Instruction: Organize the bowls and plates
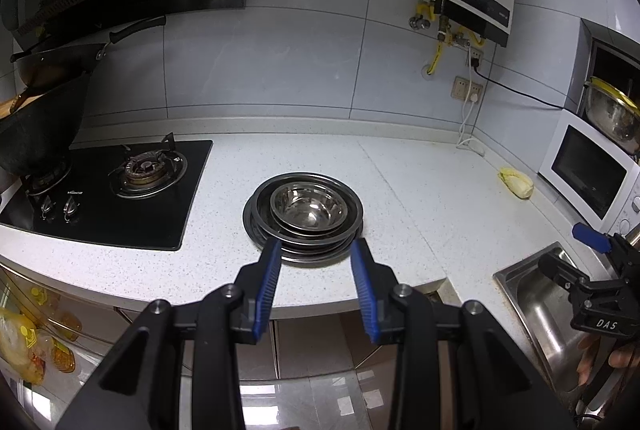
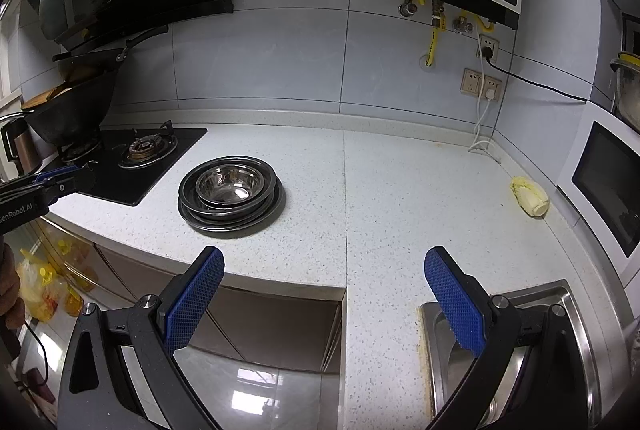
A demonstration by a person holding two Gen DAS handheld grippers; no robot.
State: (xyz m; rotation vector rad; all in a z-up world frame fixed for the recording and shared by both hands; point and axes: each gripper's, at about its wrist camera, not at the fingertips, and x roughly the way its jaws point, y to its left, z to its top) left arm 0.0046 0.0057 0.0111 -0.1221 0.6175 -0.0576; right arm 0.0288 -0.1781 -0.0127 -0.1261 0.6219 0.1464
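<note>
Jaws of the left gripper (image 1: 316, 250) are held apart, empty, their tips at the near rim of the stack of steel plates (image 1: 303, 240); jaws of the right gripper (image 2: 324, 262) are spread wide, empty, above the counter (image 2: 400, 190) edge. A steel bowl (image 1: 309, 207) is nested atop the stack, right of the gas hob (image 1: 120, 190). A sink (image 2: 520, 310) is set near right.

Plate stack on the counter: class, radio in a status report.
Left hand-held gripper open, empty, at the stack's near rim. Right hand-held gripper open, empty. Steel bowl nested atop steel plates. Nothing blocking.
</note>
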